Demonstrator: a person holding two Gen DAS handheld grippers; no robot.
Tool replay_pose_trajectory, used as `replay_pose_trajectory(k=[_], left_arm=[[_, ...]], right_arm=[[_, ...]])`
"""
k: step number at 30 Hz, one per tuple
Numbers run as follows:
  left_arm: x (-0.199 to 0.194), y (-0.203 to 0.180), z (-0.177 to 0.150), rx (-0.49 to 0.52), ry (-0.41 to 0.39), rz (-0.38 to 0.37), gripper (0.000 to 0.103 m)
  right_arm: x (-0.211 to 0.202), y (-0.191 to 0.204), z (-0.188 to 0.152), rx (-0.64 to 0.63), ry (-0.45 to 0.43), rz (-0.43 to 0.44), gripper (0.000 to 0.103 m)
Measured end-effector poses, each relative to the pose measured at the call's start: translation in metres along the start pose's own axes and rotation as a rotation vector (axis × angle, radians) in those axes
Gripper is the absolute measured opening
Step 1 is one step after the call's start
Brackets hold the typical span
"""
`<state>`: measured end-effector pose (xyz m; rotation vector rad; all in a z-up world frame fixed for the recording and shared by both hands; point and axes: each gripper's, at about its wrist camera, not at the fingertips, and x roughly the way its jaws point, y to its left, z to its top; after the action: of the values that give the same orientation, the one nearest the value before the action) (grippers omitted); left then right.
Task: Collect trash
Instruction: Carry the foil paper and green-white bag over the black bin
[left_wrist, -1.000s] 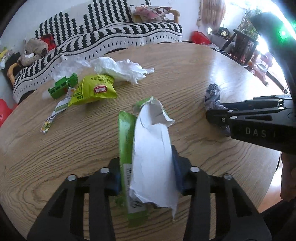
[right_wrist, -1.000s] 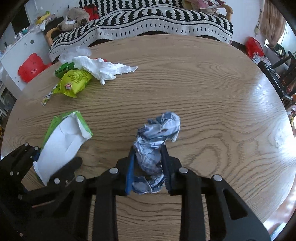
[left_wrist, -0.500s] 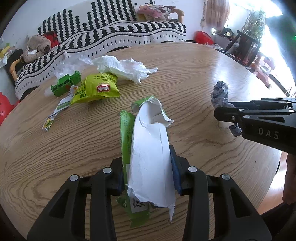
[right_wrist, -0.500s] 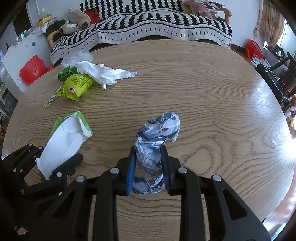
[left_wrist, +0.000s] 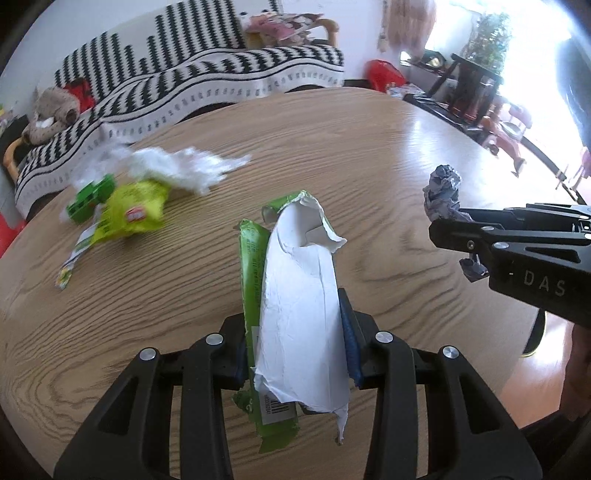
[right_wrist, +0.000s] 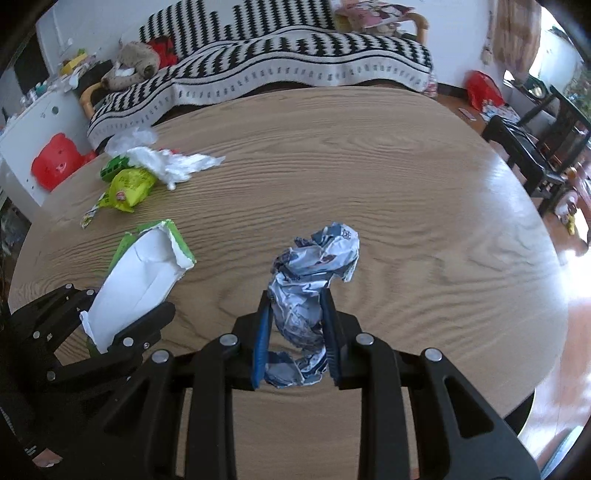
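Behind right tongs (right_wrist: 295, 332), crumpled wrapper (right_wrist: 314, 291)'s blue print, hidden leftward.

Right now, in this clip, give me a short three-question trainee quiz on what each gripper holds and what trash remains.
1. True or false: the left gripper is shut on the torn green-and-white carton.
2. What does the right gripper hold? A) white tissue B) crumpled blue-and-white wrapper C) toy truck
3. Fill in: the yellow-green snack packet lies on the ____.

Key: 1 true; 2 B; 3 table.
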<state>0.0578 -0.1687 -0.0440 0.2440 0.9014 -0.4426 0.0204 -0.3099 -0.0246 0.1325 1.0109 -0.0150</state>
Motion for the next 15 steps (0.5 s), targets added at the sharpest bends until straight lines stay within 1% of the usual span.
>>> replay_pose_trajectory(k=[2,6,7,9,15], left_arm=[[0.000,-0.017,0.004,0.019,-0.003,-0.015,0.039],[0.001,-0.054,0.011,0.062,-0.008,-0.049,0.039],[0.002,-0.068,0.013,0.078,-0.009,-0.060,0.039],[0.002,-0.085,0.016,0.096,-0.008,-0.074,0.039],[0.007,-0.153,0.020,0.165,-0.006,-0.135,0.039]], right_arm=[[-0.007,-0.015,-0.005,0.019,-0.007,-0.010,0.026],[-0.026,-0.057,-0.019,0.077,-0.024,-0.037,0.026],[-0.030,-0.067,-0.023,0.092,-0.027,-0.044,0.026],[-0.038,-0.088,-0.032,0.124,-0.032,-0.057,0.026],[-0.066,-0.157,-0.063,0.230,-0.053,-0.103,0.026]])
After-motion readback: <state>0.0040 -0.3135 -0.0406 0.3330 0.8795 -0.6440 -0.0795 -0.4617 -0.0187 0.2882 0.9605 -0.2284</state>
